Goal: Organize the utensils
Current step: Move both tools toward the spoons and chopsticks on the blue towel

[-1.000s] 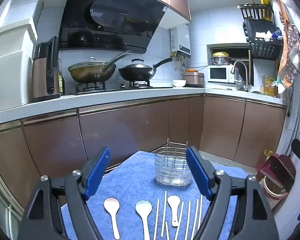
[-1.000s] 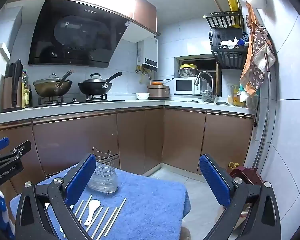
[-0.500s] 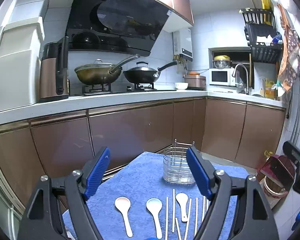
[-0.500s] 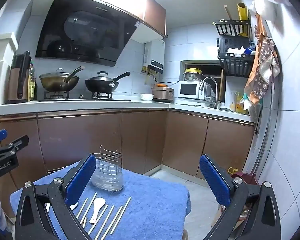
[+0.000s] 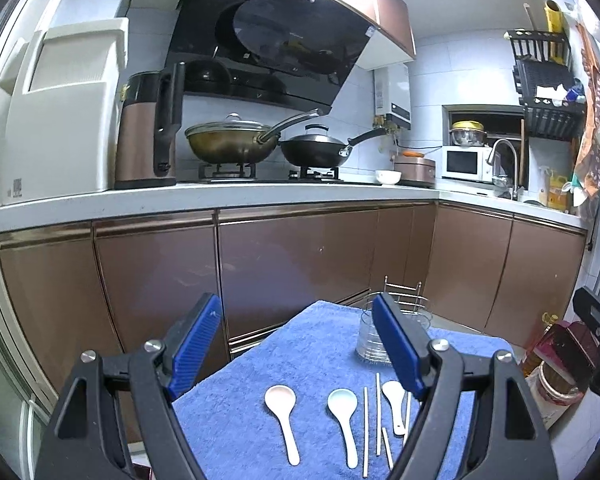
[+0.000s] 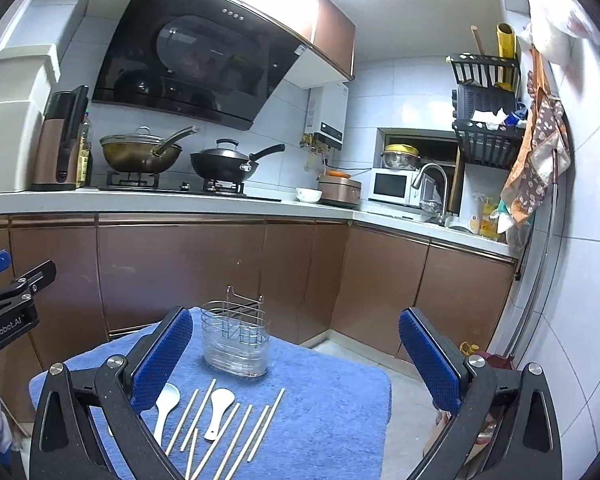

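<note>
- Left gripper (image 5: 296,344): black angular frame, triangular cut-outs, silver screws at the pivots.
- Right gripper (image 6: 296,356): same black frame and screws.
- Jaws faced with ribbed blue pads (image 6: 162,354).
- White "GenRobot.AI" lettering on the left gripper's side.

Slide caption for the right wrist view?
Open right tongs above blue towel with wire utensil holder, spoons and chopsticks.

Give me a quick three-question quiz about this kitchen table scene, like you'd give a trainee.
1. True or false: the wire utensil holder already contains chopsticks.
2. How many white spoons lie on the blue towel in the left wrist view?
3. Multiple choice: the left gripper and right gripper are A) both open, B) both shut, C) one holding a spoon.

Key: 1 false, it looks empty; 2 three; 3 A.
</note>
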